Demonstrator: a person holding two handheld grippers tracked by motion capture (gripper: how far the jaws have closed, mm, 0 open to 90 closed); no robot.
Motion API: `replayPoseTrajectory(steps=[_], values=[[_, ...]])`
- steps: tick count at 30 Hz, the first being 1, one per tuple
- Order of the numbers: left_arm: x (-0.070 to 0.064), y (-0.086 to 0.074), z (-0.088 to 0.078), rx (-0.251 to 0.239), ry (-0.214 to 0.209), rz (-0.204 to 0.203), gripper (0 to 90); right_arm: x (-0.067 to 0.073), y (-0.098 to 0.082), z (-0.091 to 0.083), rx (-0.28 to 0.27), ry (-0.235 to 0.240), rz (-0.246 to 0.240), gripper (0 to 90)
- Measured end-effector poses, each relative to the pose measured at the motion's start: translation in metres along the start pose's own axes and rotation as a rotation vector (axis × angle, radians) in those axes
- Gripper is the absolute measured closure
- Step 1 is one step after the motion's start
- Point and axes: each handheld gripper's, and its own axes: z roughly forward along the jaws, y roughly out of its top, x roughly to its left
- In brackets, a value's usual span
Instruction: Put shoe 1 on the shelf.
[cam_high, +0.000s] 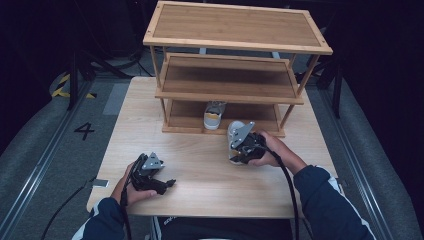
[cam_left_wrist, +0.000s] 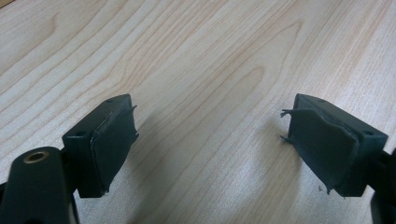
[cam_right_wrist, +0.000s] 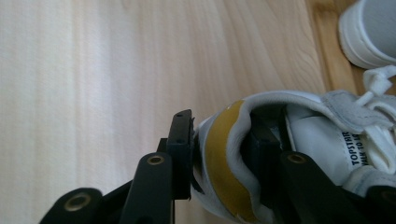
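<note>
A white shoe (cam_right_wrist: 322, 135) with a mustard heel band lies on the wooden table (cam_high: 200, 165) just in front of the rack. My right gripper (cam_right_wrist: 222, 135) is shut on its heel, one jaw outside the heel and the other inside the shoe. In the high view this shoe (cam_high: 233, 134) sits under my right gripper (cam_high: 240, 150). The matching second shoe (cam_high: 213, 116) stands on the rack's bottom shelf, its toe (cam_right_wrist: 369, 32) just beyond the held one. My left gripper (cam_high: 169, 184) rests near the table's front left, and its jaws (cam_left_wrist: 215, 140) stand wide open over bare wood.
A three-tier bamboo rack (cam_high: 235, 27) stands at the back of the table, with bare top and middle shelves. The bottom shelf's front lip (cam_right_wrist: 329, 65) lies close to the held shoe. Dark floor with a marked "4" (cam_high: 84, 131) lies to the left.
</note>
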Motion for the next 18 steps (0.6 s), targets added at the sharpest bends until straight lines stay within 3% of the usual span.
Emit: replayPoseTrajectory(steps=[8, 11, 18], values=[[0.0, 0.0, 0.0, 0.0, 0.0, 0.0, 15.3, -0.035, -0.004, -0.003, 0.016, -0.048, -0.006, 68.3], [0.0, 0.0, 0.0, 0.0, 0.0, 0.001, 15.4, -0.053, -0.004, -0.001, 0.004, -0.06, 0.014, 68.2], [0.0, 0.0, 0.0, 0.0, -0.002, 0.001, 15.5, -0.07, 0.001, 0.007, -0.008, -0.062, 0.014, 67.9]])
